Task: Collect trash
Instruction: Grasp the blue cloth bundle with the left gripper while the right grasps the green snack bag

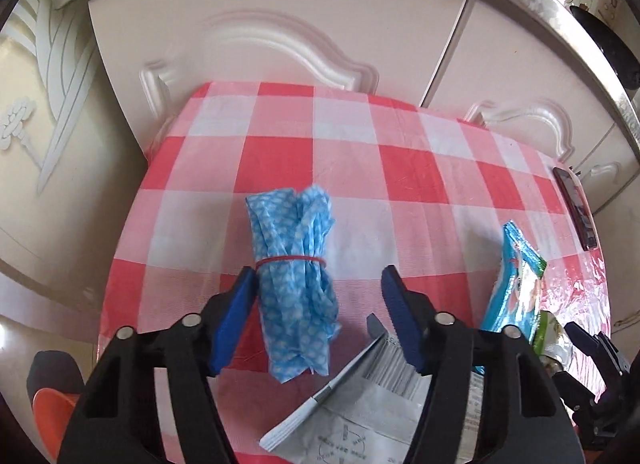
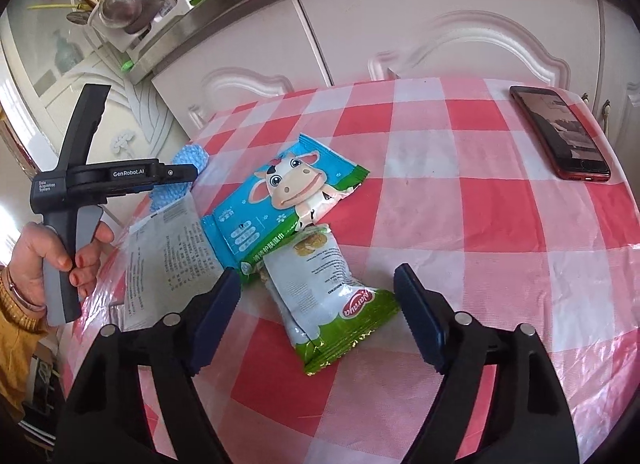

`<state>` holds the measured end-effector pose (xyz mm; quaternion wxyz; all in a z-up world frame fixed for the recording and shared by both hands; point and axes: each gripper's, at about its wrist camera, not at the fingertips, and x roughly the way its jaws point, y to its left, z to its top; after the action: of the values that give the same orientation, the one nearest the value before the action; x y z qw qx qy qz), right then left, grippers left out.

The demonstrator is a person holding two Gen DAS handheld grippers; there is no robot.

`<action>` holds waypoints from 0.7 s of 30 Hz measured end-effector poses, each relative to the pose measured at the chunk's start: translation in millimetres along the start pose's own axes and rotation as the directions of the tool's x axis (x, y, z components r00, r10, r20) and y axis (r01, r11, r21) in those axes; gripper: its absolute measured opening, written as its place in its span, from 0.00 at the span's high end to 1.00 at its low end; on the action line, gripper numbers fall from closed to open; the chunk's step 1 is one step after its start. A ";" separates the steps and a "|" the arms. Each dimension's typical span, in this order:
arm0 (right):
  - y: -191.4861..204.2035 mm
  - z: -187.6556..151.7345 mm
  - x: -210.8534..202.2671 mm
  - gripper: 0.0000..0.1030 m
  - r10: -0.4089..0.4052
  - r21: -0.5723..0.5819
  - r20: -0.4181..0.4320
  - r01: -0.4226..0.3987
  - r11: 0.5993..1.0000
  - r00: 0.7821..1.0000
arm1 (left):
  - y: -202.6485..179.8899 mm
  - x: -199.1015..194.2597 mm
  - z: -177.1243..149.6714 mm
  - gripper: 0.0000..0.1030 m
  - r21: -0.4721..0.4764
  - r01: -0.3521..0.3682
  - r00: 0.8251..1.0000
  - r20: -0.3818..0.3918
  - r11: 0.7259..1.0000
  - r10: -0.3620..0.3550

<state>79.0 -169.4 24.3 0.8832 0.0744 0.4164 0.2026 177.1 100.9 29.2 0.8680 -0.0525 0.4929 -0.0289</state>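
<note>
On the checked red-and-white counter (image 1: pixel 400 167), pushed up against pale cabinet doors (image 1: pixel 280 43), the rubbish lies scattered in a loose cluster. The left tool (image 1: pixel 316 284) hangs over a blue dotted cloth bundle (image 1: pixel 296 272) tied with a red rubber band (image 1: pixel 292 260); its jaws stand apart, the left blue pad just beside the bundle's edge and the right pad well clear of it, so nothing is gripped. Beside the bundle lies a sheet of printed paper (image 1: pixel 360 416), partly under the tool. The right tool (image 2: pixel 318 290) points down at a white-and-green snack wrapper (image 2: pixel 328 300), which lies between its spread jaws without either pad touching it. Overlapping that wrapper's far end is a blue cow-print packet (image 2: pixel 280 203). A dark phone (image 2: pixel 560 135) rests near the far right edge of the counter, well apart from the trash. A hand (image 2: pixel 52 260) grips the left tool's grey handle.
</note>
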 end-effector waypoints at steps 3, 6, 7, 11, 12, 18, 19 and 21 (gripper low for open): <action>3.4 -0.6 1.7 0.25 -0.023 -0.025 -0.005 0.023 0.999 1.000 | 1.5 2.3 -2.4 0.58 0.001 0.004 1.000 0.000 1.000 -0.004; 4.9 -0.9 2.5 0.25 -0.033 -0.032 -0.006 0.033 0.999 0.999 | 2.5 -0.7 -3.4 0.65 0.002 0.008 1.000 0.015 1.000 -0.008; 5.4 -1.0 2.7 0.25 -0.035 -0.034 -0.006 0.035 0.999 0.999 | 3.3 -2.3 -3.1 0.67 0.003 0.009 1.000 0.024 1.000 -0.009; 8.1 -1.5 3.6 0.25 -0.053 -0.051 -0.009 0.052 0.997 0.999 | 5.9 -10.4 -1.6 0.71 -0.003 0.015 0.999 0.046 1.000 -0.015; 8.7 -1.8 3.6 0.27 -0.061 -0.056 -0.009 0.060 0.997 0.998 | 6.2 -13.2 -1.2 0.71 -0.004 0.017 0.998 0.055 1.000 -0.017; 5.5 -3.3 0.1 0.45 -0.088 -0.052 0.005 0.088 0.995 0.996 | 8.8 -35.7 -1.2 0.72 -0.012 0.037 0.994 0.099 0.999 -0.035; 4.2 -3.5 -0.5 0.47 -0.082 -0.045 0.006 0.082 0.996 0.997 | 8.8 -39.5 -1.9 0.73 -0.012 0.040 0.994 0.105 0.999 -0.039; 1.8 -3.5 -1.5 0.48 -0.069 -0.034 0.008 0.069 0.997 0.998 | 8.0 -47.3 -4.6 0.73 -0.010 0.051 0.992 0.114 0.999 -0.050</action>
<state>74.9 -168.5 23.7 0.8923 0.0457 0.4121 0.1788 148.9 113.4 66.3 0.8934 -0.0722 0.4412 -0.0445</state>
